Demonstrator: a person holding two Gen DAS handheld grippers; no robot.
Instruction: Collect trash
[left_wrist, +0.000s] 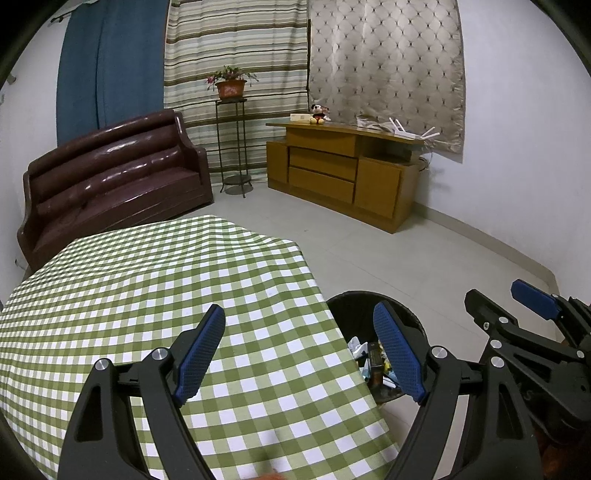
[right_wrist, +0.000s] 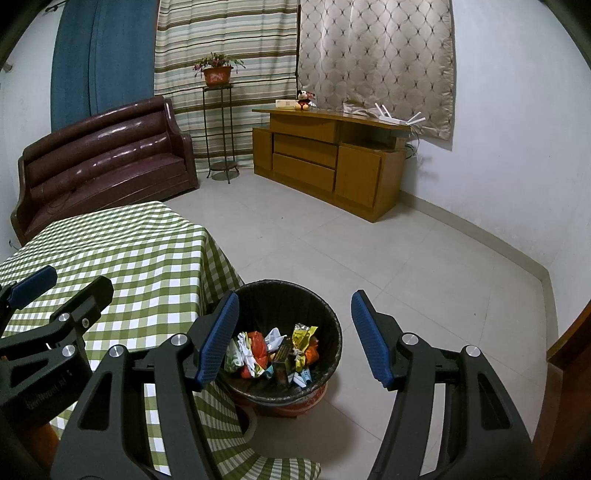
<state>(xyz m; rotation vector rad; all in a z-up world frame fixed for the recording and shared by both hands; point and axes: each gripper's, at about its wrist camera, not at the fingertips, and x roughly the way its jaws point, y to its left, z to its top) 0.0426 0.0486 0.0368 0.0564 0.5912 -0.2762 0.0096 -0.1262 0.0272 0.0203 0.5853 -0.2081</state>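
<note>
The trash (right_wrist: 275, 352) (wrappers and crumpled paper) sits in the black bin (right_wrist: 332, 325) on the floor, just beside the checked table (left_wrist: 147, 288). The left gripper (left_wrist: 303, 350) is wide open over the table edge. The right gripper (right_wrist: 295, 336) is wide open above the bin, holding nothing.

You get even indoor light, moderately bright, no hard shadows. Glare streaks on sofa (left_wrist: 110, 166) leather, source seems overhead. Soft shadow on wall beside cabinet (right_wrist: 325, 155). Strong fisheye bend: your floor lines and curtain (left_wrist: 384, 66) edges curve, corners go black. Orange smear at bottom of left view is blurred. Trash bin (right_wrist: 284, 295) inside stays dark, contents sharp.
</note>
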